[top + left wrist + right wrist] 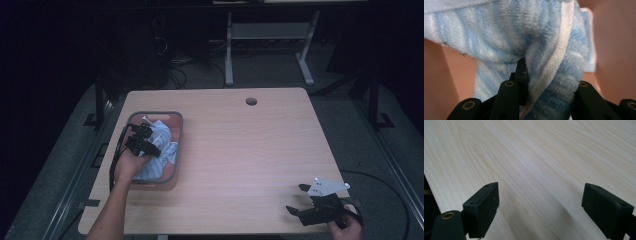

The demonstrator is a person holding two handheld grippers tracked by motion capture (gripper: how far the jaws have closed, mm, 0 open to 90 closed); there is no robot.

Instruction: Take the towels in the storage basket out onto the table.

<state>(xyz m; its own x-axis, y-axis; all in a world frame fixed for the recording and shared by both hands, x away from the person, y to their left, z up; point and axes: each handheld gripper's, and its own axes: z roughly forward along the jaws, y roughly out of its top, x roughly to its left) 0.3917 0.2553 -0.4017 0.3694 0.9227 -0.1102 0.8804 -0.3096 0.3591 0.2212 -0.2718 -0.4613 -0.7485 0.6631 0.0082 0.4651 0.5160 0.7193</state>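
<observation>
Item one: my left gripper (pixel 141 139), lowered into the pink basket (pixel 178 131) at the left side of the tabletop (pixel 250 150). Its fingers (pixel 521 75) are clamped on a fold of the blue-and-white striped towel (pixel 519 32); the white hem of the cloth runs just beside one finger, and the pile bulges between the two. The rest of the towel lies bunched in the basket around and beyond the fingers. Item two: my right gripper (pixel 300 197), held over the near right corner of the tabletop, well apart from the basket. Its fingers (pixel 484 205) stand wide, with bare wood grain between them and nothing touching them. Item three: a round cable hole (pixel 251 101) at the far edge.
</observation>
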